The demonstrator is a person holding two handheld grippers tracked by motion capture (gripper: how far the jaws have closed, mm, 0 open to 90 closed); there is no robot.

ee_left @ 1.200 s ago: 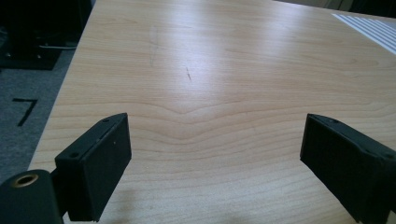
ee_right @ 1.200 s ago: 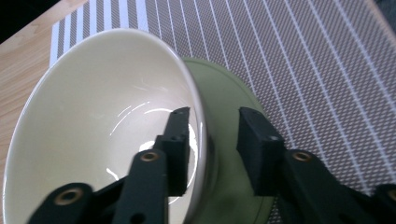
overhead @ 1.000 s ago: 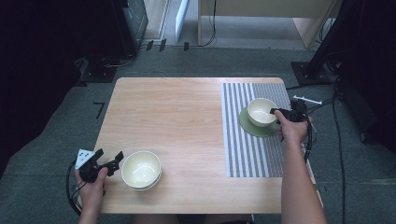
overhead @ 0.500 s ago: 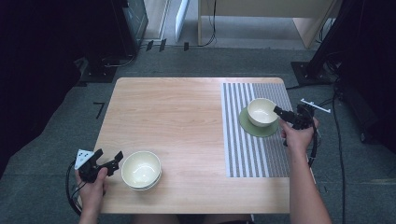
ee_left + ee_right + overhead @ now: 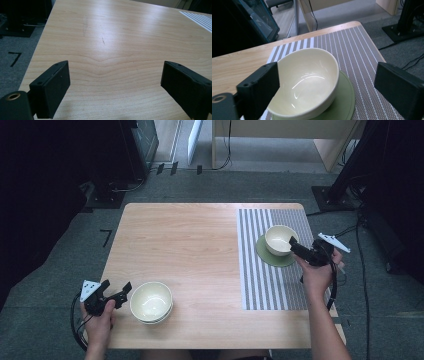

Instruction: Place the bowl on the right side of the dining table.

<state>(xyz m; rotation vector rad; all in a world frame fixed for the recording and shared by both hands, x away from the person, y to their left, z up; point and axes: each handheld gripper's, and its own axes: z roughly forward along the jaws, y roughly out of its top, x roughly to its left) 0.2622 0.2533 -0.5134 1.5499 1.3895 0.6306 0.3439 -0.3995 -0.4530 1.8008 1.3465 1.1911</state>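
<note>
The right tool (image 5: 294, 246) stands wide open with nothing between its jaws, and it has drawn back from the cream bowl (image 5: 280, 239): a second ago it was closed in at the bowl's rim, and now it hangs just off the bowl's right side, above the striped placemat (image 5: 272, 285). In the right gripper view the jaws flank the bowl (image 5: 309, 82) from a short way back without touching it. The bowl sits upright on the round green coaster (image 5: 274, 258), which lies on the placemat at the right of the surface (image 5: 190, 240). This reads as a release just finished, so the bowl looks placed and this hand is free.

The left tool (image 5: 116, 294) is also spread wide and holds nothing; it has not moved over the last second. It waits at the near left corner, just beside the stacked bowls (image 5: 151, 302), its jaws pointing toward them. Those bowls appear to be the next pick, likely the top one.
</note>
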